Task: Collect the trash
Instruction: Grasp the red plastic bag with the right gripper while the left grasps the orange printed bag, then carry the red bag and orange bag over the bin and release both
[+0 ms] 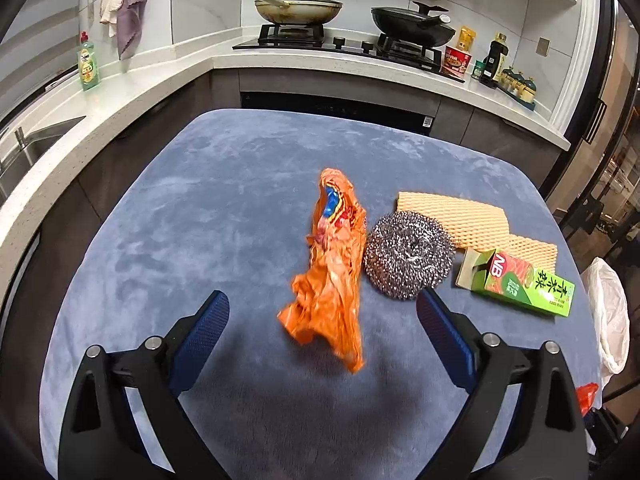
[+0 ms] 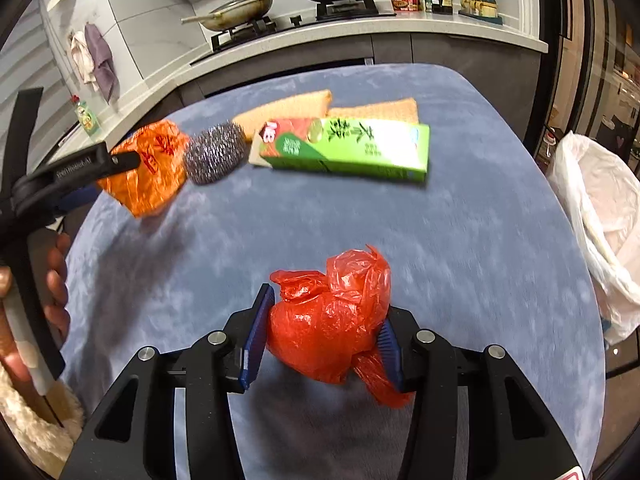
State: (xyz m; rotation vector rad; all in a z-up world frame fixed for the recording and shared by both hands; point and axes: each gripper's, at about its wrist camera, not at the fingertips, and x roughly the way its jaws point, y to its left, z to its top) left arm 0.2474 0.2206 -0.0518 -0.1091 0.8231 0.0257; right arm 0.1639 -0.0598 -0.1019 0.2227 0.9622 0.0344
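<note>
My right fingers (image 2: 324, 344) are clamped round the red bag (image 2: 332, 320): light, squishy, slippery. Left fingers (image 1: 322, 324) are wide apart over the orange wrapper (image 1: 330, 272); I'd pinch mid-crumple.

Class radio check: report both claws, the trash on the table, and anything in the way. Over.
Left claw open around the orange bag. Right claw closing on the red bag. Steel scourer right beside the orange bag.

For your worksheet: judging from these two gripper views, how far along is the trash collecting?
Done: nothing visibly binned; the white bag beside the table shows no trash. In hand: the right gripper brackets the red plastic bag; the left gripper hangs open over the orange wrapper. Left: steel scourer, green box, foam netting.
</note>
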